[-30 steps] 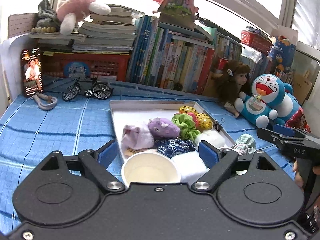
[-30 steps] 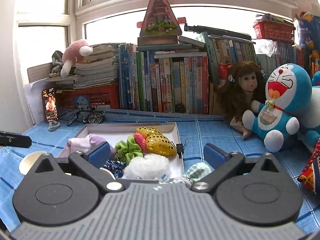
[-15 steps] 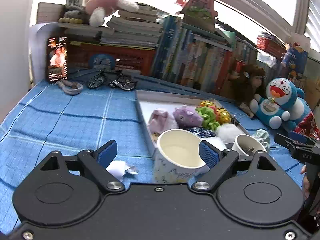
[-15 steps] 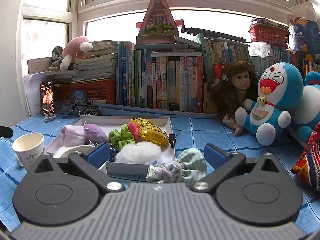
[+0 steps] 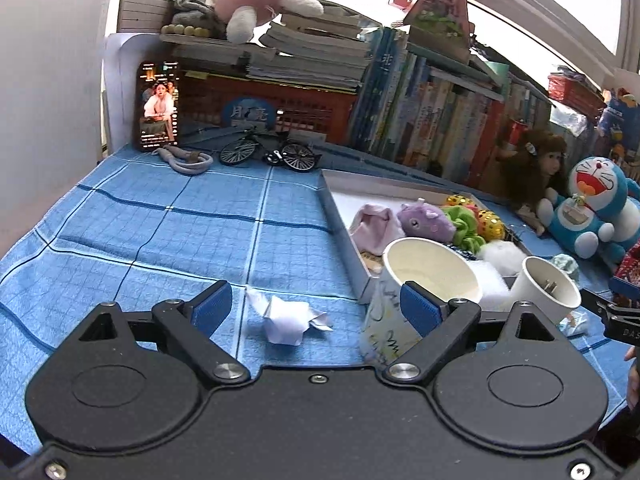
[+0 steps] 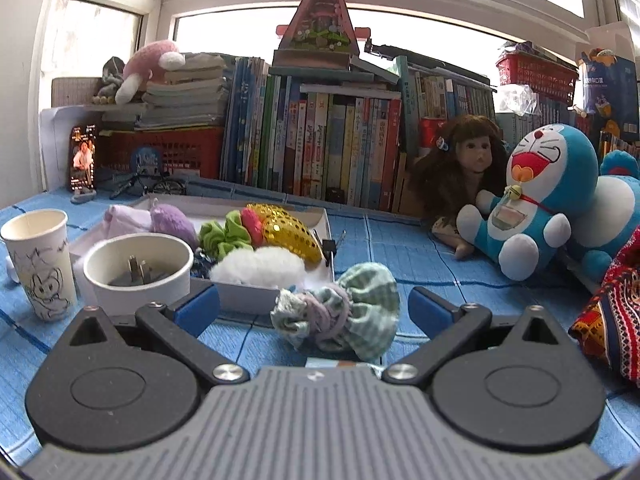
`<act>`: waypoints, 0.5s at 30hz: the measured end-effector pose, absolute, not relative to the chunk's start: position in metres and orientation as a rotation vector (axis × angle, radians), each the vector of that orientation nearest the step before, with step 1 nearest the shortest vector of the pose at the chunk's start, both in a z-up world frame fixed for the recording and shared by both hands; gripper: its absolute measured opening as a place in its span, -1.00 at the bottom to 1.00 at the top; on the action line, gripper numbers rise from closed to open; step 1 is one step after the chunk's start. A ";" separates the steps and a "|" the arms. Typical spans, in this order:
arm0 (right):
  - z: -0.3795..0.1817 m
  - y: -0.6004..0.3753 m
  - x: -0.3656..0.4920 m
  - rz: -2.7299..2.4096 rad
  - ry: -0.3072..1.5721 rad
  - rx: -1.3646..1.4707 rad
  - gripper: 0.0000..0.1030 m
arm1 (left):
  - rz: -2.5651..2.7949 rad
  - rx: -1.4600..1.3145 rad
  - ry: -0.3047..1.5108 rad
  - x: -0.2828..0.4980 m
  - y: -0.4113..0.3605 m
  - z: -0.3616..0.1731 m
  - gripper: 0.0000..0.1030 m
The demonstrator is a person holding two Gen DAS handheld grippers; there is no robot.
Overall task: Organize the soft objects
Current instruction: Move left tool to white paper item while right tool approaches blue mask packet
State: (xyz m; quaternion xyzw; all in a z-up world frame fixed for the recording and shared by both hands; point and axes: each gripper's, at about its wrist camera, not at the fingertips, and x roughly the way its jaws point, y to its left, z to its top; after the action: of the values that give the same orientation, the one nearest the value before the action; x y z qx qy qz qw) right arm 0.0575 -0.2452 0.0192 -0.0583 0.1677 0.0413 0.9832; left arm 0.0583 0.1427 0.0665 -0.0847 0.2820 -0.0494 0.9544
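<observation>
A white tray (image 5: 340, 216) on the blue cloth holds a pink cloth (image 5: 374, 226), a purple plush (image 5: 426, 220), a green scrunchie (image 6: 222, 236), a yellow sequined piece (image 6: 288, 232) and a white fluffy ball (image 6: 260, 266). A green checked scrunchie (image 6: 352, 308) lies on the cloth in front of the tray. My right gripper (image 6: 316, 306) is open, low over the cloth, and its fingers stand on either side of that scrunchie without touching it. My left gripper (image 5: 314, 306) is open too, with a crumpled white paper (image 5: 286, 318) between its fingers.
A drawn-on paper cup (image 5: 430, 280) stands right behind the left gripper's right finger. A second cup (image 6: 138, 268) holds metal bits. A Doraemon plush (image 6: 548, 196), a doll (image 6: 460, 168) and patterned fabric (image 6: 612, 320) sit at the right. Books, a toy bicycle (image 5: 272, 152) and a phone (image 5: 158, 106) line the back.
My left gripper swung left and down, from over the tray to the crumpled paper. My right gripper sank, and the checked scrunchie now lies between its fingers.
</observation>
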 end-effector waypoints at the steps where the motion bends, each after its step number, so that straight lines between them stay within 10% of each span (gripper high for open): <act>1: 0.017 -0.246 0.058 0.080 0.343 -0.116 1.00 | -0.094 -0.169 0.570 0.058 0.143 0.065 0.75; 15: -0.005 -0.252 0.063 0.051 0.400 -0.106 1.00 | -0.026 -0.217 0.630 0.063 0.154 0.031 0.54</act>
State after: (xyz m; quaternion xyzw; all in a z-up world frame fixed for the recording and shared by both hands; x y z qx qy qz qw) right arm 0.0632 -0.2523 -0.0050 -0.0528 0.1984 0.0256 0.9784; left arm 0.0631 0.1544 0.0315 -0.1063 0.3094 -0.0128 0.9449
